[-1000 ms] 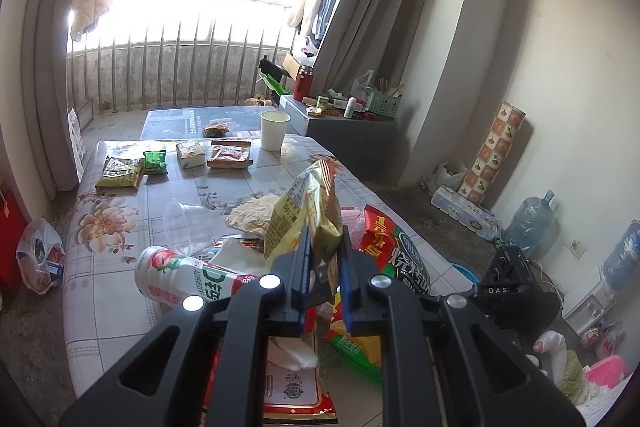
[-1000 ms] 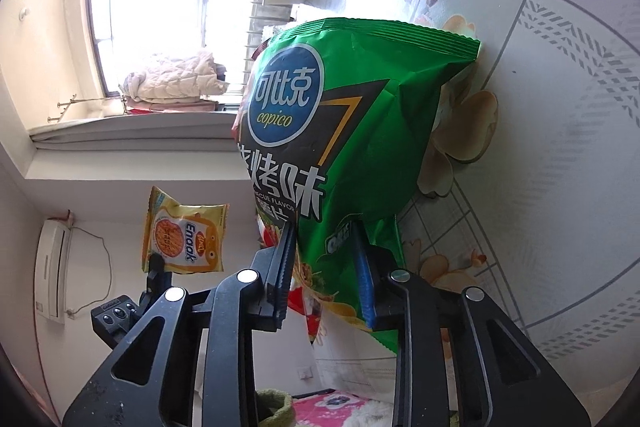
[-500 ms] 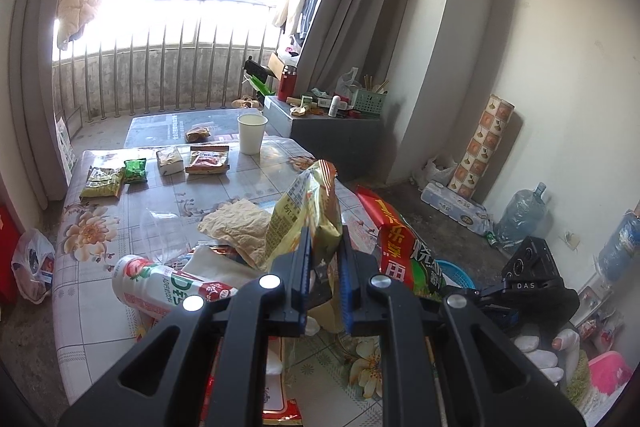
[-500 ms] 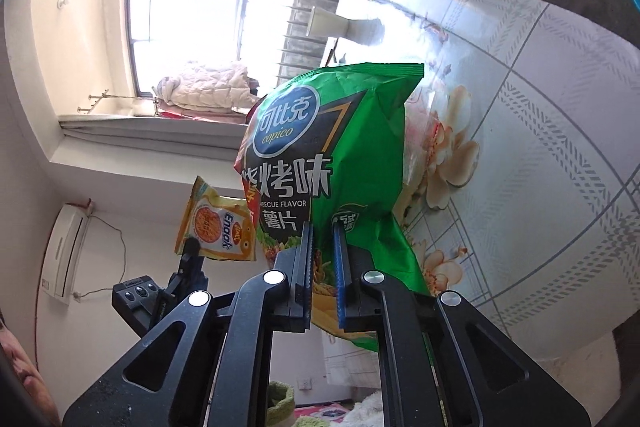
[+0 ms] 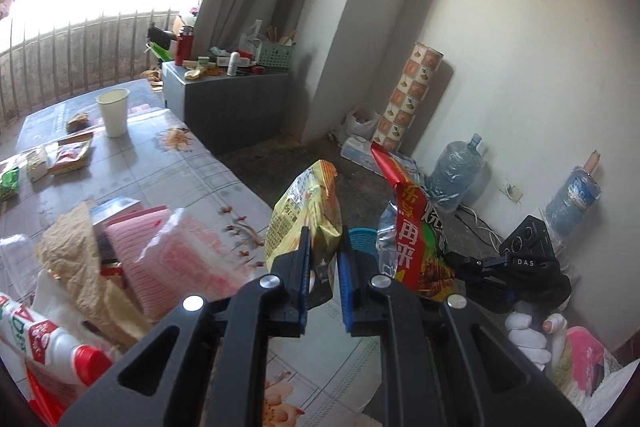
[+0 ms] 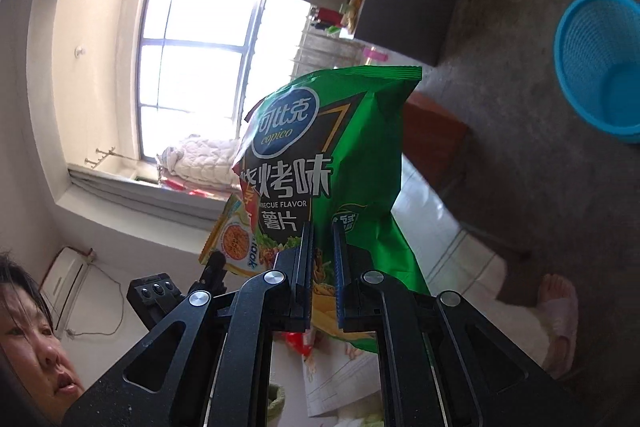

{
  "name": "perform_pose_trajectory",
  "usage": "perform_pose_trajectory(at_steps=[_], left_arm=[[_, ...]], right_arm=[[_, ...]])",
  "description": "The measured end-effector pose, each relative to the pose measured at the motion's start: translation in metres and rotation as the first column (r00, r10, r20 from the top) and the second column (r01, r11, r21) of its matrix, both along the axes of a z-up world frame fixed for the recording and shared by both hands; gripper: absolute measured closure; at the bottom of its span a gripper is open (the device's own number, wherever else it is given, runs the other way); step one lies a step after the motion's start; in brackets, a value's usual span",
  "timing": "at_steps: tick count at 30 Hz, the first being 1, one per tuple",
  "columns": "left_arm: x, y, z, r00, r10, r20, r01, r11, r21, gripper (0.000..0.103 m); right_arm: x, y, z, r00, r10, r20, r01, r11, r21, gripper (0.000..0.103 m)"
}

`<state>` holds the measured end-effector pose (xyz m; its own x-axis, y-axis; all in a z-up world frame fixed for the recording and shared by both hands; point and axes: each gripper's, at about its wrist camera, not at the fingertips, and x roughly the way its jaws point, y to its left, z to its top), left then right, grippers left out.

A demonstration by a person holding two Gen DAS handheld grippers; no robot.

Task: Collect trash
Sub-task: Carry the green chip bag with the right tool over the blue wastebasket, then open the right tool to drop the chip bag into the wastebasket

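My left gripper (image 5: 323,247) is shut on a yellow snack packet (image 5: 308,211) and holds it in the air past the table's edge. My right gripper (image 6: 322,243) is shut on a green Copico chip bag (image 6: 336,155), also lifted. The chip bag shows its red back in the left wrist view (image 5: 412,227), and the yellow packet shows in the right wrist view (image 6: 234,239). A blue mesh waste basket (image 6: 600,63) stands on the floor; in the left wrist view only its rim (image 5: 362,239) peeks between the two bags.
The floral table (image 5: 192,171) carries a pink packet (image 5: 160,251), crumpled brown paper (image 5: 76,251), a drink bottle (image 5: 44,339), a paper cup (image 5: 114,111) and small wrappers. A grey cabinet (image 5: 236,99), water jugs (image 5: 452,175) and a patterned roll (image 5: 408,95) stand by the wall.
Both grippers have swung away from the table toward the floor side, carrying their bags. The blue basket has come into the right wrist view.
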<state>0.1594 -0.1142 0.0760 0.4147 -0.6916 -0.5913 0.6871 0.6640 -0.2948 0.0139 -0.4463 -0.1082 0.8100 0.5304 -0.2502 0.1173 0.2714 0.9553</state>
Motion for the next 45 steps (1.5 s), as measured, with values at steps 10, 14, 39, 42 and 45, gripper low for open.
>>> perform_pose_trajectory(at_steps=[10, 14, 39, 42, 45], left_arm=[[0.061, -0.242, -0.074, 0.917, -0.264, -0.298, 0.325, 0.929, 0.175, 0.091], [0.079, -0.322, -0.138, 0.876, -0.258, -0.407, 0.389, 0.878, 0.280, 0.091], [0.137, -0.368, -0.191, 0.842, -0.133, -0.522, 0.309, 0.913, 0.266, 0.055], [0.137, -0.344, -0.170, 0.852, -0.146, -0.503, 0.305, 0.919, 0.249, 0.055], [0.136, -0.314, -0.148, 0.857, -0.156, -0.491, 0.302, 0.924, 0.234, 0.055]], right_arm=[[-0.051, -0.106, -0.075, 0.909, -0.368, -0.197, 0.338, 0.926, -0.168, 0.096], [-0.038, -0.134, -0.113, 0.842, -0.439, -0.314, 0.380, 0.895, -0.232, 0.096], [0.053, -0.180, -0.185, 0.690, -0.459, -0.560, 0.241, 0.875, -0.420, 0.042], [0.079, -0.173, -0.202, 0.660, -0.426, -0.618, 0.100, 0.866, -0.490, 0.059], [0.104, -0.172, -0.233, 0.620, -0.393, -0.679, -0.003, 0.864, -0.503, 0.073]])
